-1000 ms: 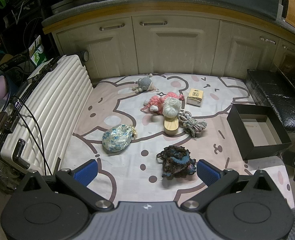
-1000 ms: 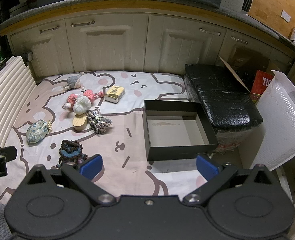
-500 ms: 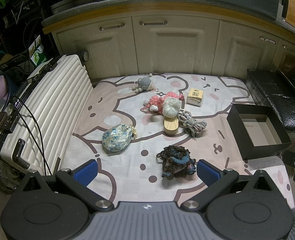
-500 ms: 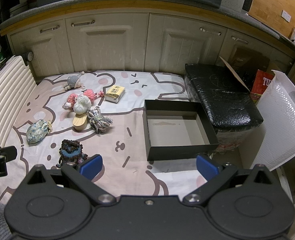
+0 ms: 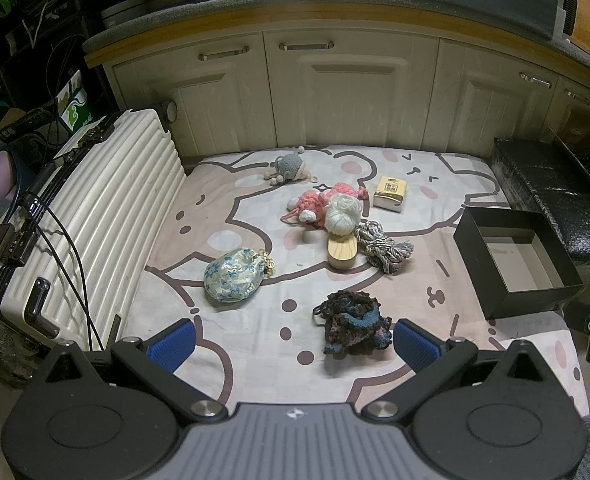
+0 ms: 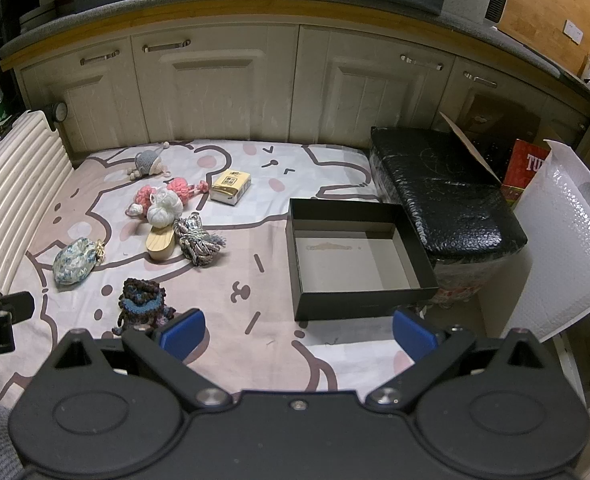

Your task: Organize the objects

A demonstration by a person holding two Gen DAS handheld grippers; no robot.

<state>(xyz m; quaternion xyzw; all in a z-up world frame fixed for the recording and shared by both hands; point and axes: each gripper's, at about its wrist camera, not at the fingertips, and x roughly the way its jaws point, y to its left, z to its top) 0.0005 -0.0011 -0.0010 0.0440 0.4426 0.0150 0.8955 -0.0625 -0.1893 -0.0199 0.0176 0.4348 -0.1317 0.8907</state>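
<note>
A cartoon-printed sheet (image 5: 255, 344) is spread on the floor in front of cream cabinets (image 5: 351, 92), with a ribbed white suitcase (image 5: 95, 216) laid along its left edge and a black wrapped bundle (image 6: 447, 188) at its right. An open black box (image 6: 359, 256) is set on the right part of the sheet, just beside the bundle; nothing is seen inside it.

The smaller things are scattered left of the box and well apart from it. A floral fabric pouch (image 5: 233, 276) is found nearest the suitcase. A dark crocheted pouch (image 5: 353, 324) lies nearest the cameras. A pink knitted toy (image 5: 319, 202) is touched by a ball of white yarn (image 5: 343, 214), which rests against a wooden block (image 5: 341, 250); a coil of grey rope (image 5: 383, 246) is placed just beside the block. A small yellow carton (image 5: 391, 199) and a grey knitted toy (image 5: 289, 168) are seen farther back.

The left tool (image 5: 293, 344) is held wide above the near sheet, nothing between its blue pads (image 5: 173, 340). The right tool (image 6: 299, 330) is likewise spread wide and grips nothing.
</note>
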